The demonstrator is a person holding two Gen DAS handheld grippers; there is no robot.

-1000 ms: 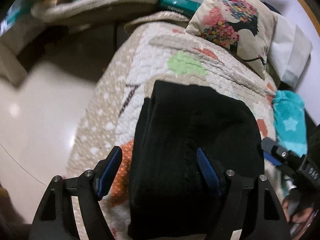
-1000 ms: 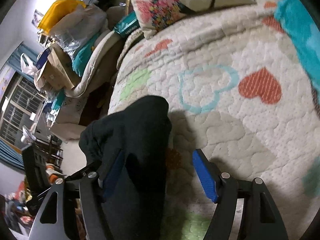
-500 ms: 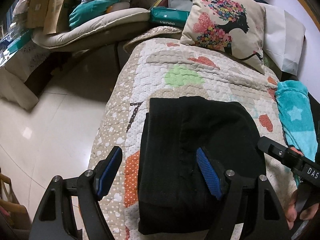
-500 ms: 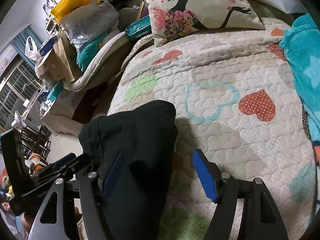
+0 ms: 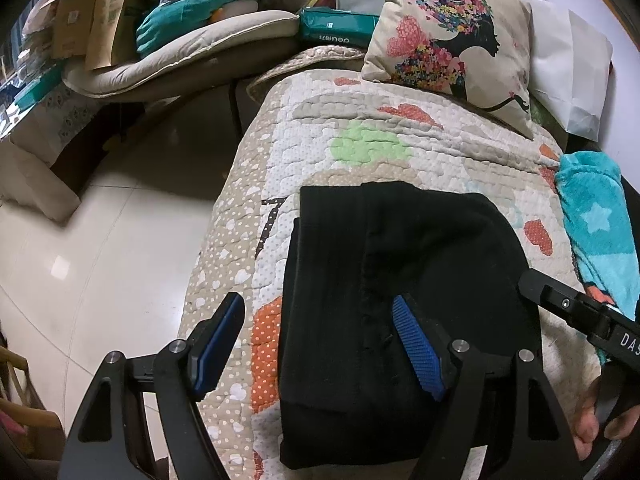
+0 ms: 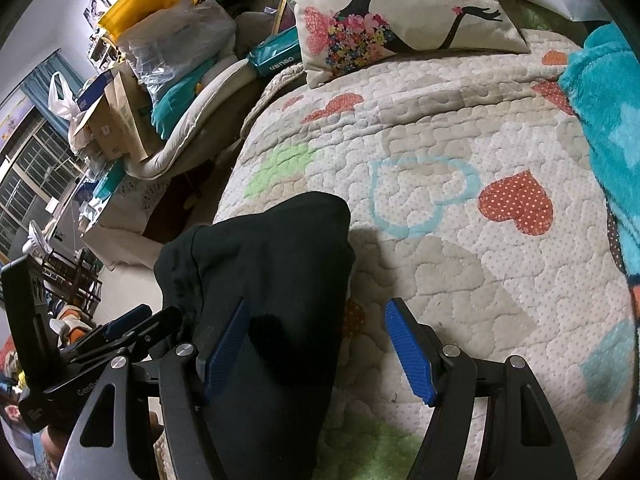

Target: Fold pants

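The black pants (image 5: 400, 300) are laid folded into a thick rectangle on the quilted bedspread (image 5: 360, 152), close to its floor-side edge. In the left wrist view they are seen just beyond and partly under the left gripper (image 5: 320, 344), whose blue pads are held wide apart: one pad is over the quilt beside the pants, the other over the black cloth, with nothing clamped. The right gripper (image 6: 316, 344) is likewise spread wide, one pad over the pants' edge, the other over bare quilt; no grip is shown.

Beyond the tongs, a printed cushion (image 5: 448, 40) is propped at the far end of the bed, and a turquoise blanket (image 6: 604, 120) is bunched along the right side. Open quilt is left ahead of the right gripper.

The pale tiled floor (image 5: 100, 240) is shown only in the left view, left of the bed's edge. A window (image 6: 32, 168) and a yellow bin (image 6: 140, 4) are shown only in the right view, above a cluttered pile.
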